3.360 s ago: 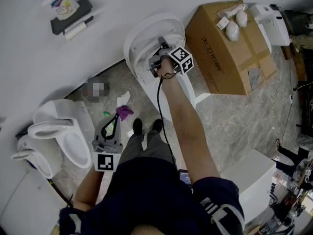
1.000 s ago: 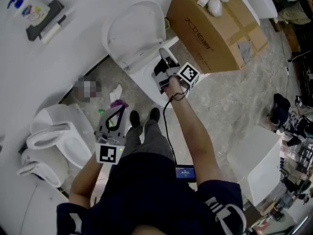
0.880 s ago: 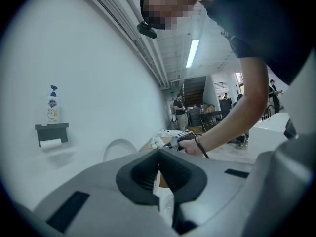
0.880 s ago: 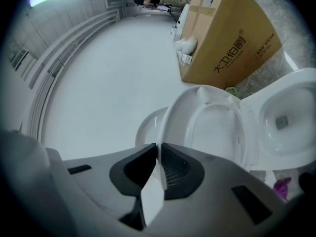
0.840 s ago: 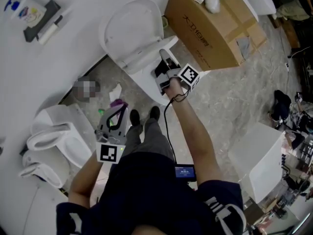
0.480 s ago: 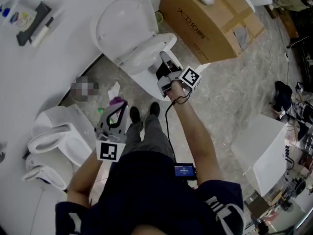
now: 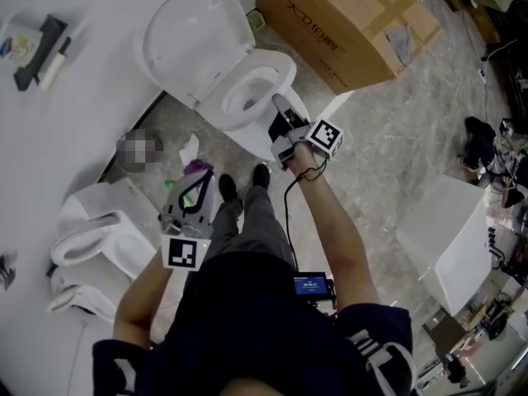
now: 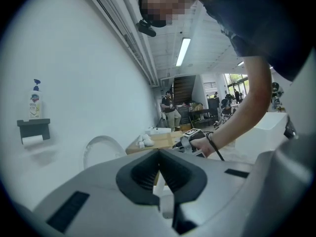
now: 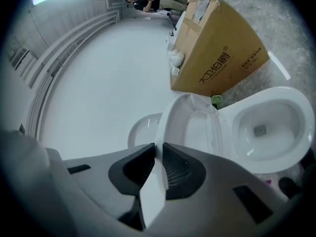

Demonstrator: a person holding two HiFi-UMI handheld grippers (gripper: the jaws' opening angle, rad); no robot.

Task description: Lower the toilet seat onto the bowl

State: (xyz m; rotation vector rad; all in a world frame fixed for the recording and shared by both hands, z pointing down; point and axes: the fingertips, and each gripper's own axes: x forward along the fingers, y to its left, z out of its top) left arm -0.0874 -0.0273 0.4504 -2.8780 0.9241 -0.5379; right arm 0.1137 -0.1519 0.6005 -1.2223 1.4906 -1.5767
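Observation:
A white toilet stands against the wall with its lid (image 7: pixel 186 35) upright. The toilet seat (image 9: pixel 173 115) is tilted part way between the lid (image 9: pixel 140 130) and the bowl (image 9: pixel 269 127). In the right gripper view its rim runs straight between the pads of my right gripper (image 9: pixel 158 154), which press on it while the jaws are opening. From the head view, that right gripper (image 7: pixel 278 107) sits at the front of the seat (image 7: pixel 279 71) over the bowl (image 7: pixel 247 143). My left gripper (image 7: pixel 198 186) hangs by my leg, shut and empty (image 8: pixel 159 157).
A large cardboard box (image 7: pixel 338 23) stands right of the toilet, against the wall. A second toilet (image 7: pixel 99 238) is at the left, a purple scrap (image 7: pixel 196 169) on the floor between them. A white block (image 7: pixel 450 238) is at the right. A wall shelf (image 8: pixel 33 125) holds a spray bottle.
My right gripper has drawn the seat's front edge away from the upright lid and down toward the bowl. The bowl's opening now shows under it. The left gripper has stayed by my leg.

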